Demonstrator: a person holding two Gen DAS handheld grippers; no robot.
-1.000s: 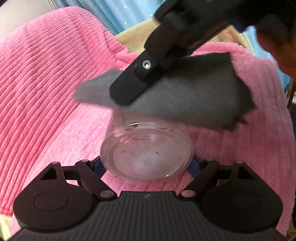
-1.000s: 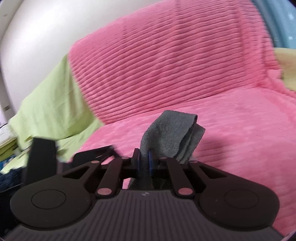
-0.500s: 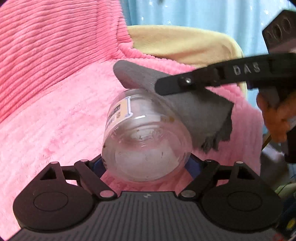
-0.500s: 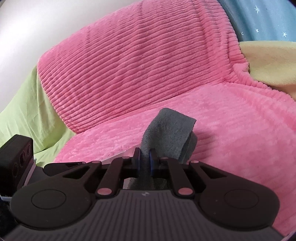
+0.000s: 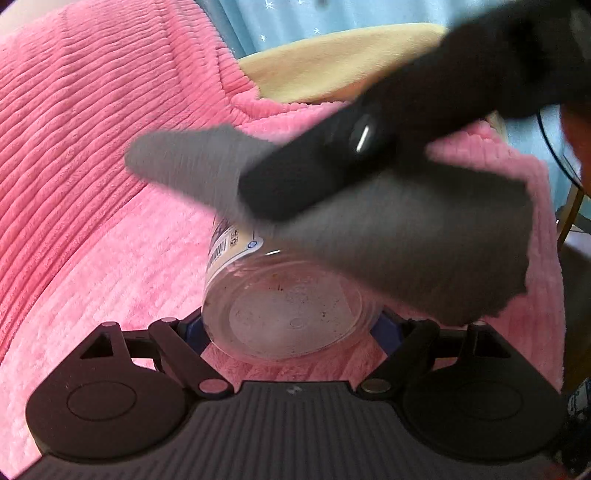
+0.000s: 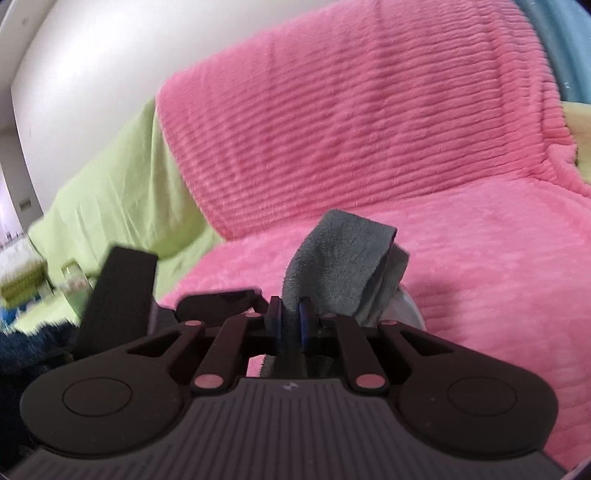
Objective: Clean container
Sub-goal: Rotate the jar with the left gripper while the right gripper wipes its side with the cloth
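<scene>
Clear plastic container (image 5: 288, 314) with a white barcode label (image 5: 231, 247), lying on its side with the base toward the left wrist camera, clamped at the base between the blue pads (image 5: 386, 326) of the left tool (image 5: 290, 326). Specks of dark grime dotted over the round, see-through bottom. Pressed against the upper side of that container, a grey fleecy cloth (image 5: 399, 236), blurred by motion, covering the top and right of the wall and hanging past it with a ragged lower-right edge. Across the cloth, a blurred black finger of the right tool (image 5: 321, 170) with a bright screw head on it.

From the right wrist view, right tool (image 6: 290, 325) pressed together on a fold of the same grey cloth (image 6: 340, 266), its blue pads (image 6: 304, 326) nearly meeting with only fabric between them. Cloth standing up beyond the fingertips in a rolled loop. Just right of the cloth, a pale curved sliver of the container (image 6: 408, 306). At lower left, a black block of the left tool (image 6: 118, 291), smeared by motion.

Beneath and behind everything, a pink ribbed plush blanket (image 5: 92, 155) spread over a seat and backrest. Beside it a lime-green sheet (image 6: 110, 188), a pale yellow cushion (image 5: 332, 62) and a blue star-print curtain (image 5: 280, 18). Part of a hand (image 5: 574, 136) at the right edge of the left wrist view
</scene>
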